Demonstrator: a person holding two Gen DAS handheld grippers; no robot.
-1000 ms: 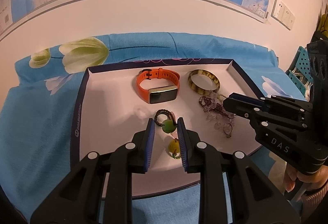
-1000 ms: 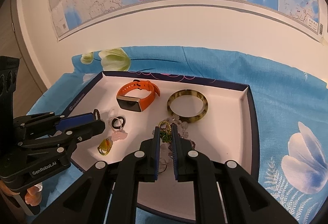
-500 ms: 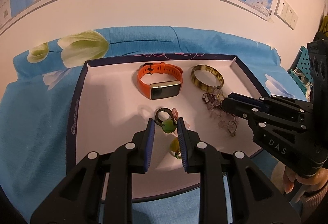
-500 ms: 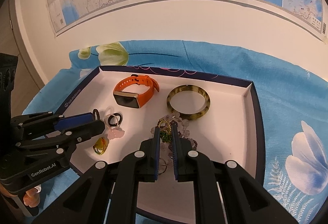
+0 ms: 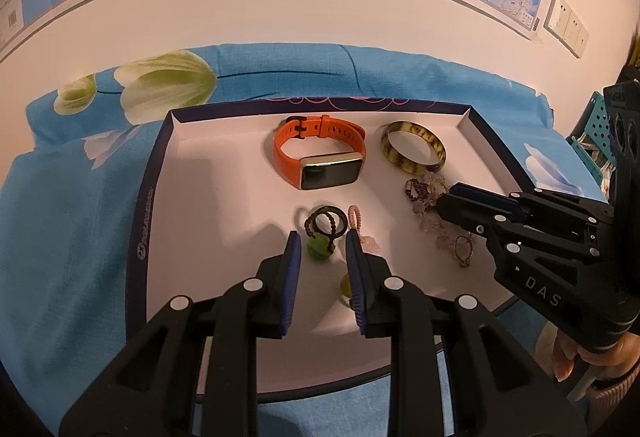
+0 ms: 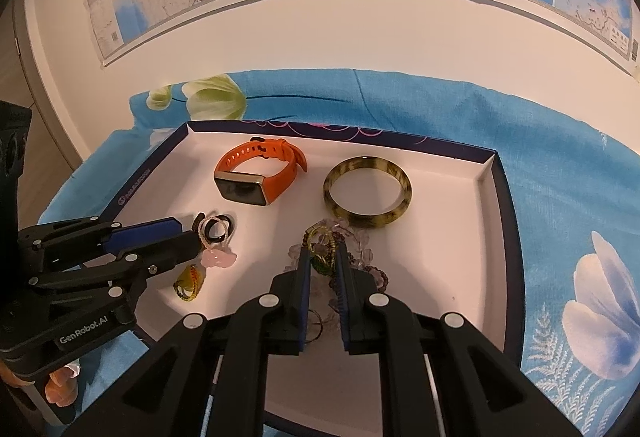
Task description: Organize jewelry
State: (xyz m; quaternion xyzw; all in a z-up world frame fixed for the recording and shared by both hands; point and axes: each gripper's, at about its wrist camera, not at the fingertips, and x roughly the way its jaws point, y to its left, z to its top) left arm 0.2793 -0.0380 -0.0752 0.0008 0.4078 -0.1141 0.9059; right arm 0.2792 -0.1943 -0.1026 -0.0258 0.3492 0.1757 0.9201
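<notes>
White tray (image 5: 224, 157), navy rim: orange smartwatch (image 5: 320, 153) and mottled olive bangle (image 6: 367, 191) along far edge; beaded bracelet cluster (image 5: 426, 195) mid-tray. Left claw (image 5: 320, 253) open around green-beaded dark ring (image 5: 320, 247). Right claw (image 6: 323, 264) closed on green-and-gold beaded piece (image 6: 322, 261).

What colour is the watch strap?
Orange. The watch shows best in the right wrist view.

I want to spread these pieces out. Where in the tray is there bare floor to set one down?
Bare floor lies along the tray's right wall, right of the tortoiseshell bangle, and at the far left corner beside the orange smartwatch. Crowded: the rings by the left claw, and the bead strand around the right claw.
</notes>
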